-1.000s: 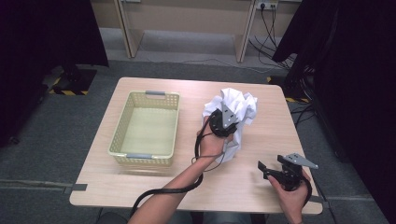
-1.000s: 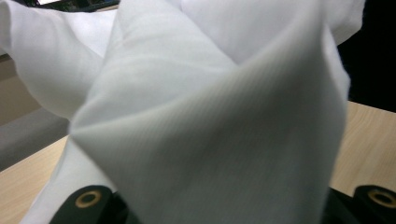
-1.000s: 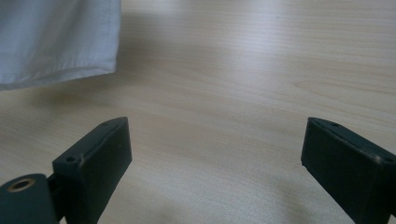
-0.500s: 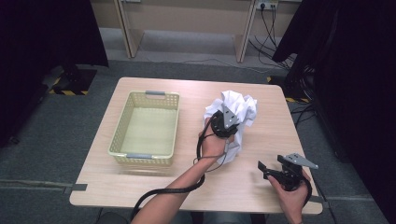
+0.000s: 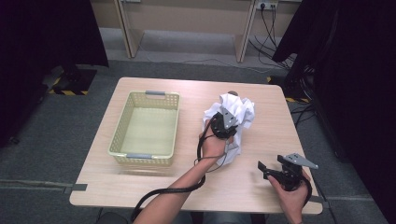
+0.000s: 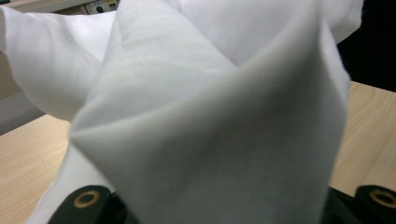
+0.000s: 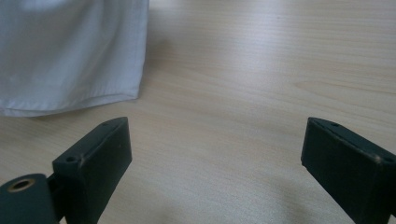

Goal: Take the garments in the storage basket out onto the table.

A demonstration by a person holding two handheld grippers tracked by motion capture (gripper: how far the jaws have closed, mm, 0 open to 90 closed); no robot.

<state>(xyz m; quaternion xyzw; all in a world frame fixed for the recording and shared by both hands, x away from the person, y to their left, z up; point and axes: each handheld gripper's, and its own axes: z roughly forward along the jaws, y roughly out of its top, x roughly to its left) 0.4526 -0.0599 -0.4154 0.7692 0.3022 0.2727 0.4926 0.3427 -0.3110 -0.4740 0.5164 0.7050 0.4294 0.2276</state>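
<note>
Grey carpet floor, light wood table (image 5: 154, 186), cream plastic basket (image 5: 145, 128) on its left half.

High view: your left gripper (image 5: 225, 125) sits against a bunched white cloth (image 5: 238, 108), which stands in a peak just beyond its fingers. Your right gripper (image 5: 273, 169) hovers near the table's front right edge, well apart from the cloth, basket far off to the left.

Left gripper view: cloth (image 6: 210, 116) drapes right over the fingers and hides the pads. Looks like a narrow pinch on a fold, but you can't tell for sure.

Right gripper view: fingers (image 7: 100, 154) wide apart, nothing between, bare table (image 7: 243, 70) ahead. Cloth hem (image 7: 70, 65) lies flat beyond the left finger.

Handling: light, soft, limp, not fragile. It'll sag and trail, so pinch a thick fold or the hem, not a single layer, and lift clear before moving.
</note>
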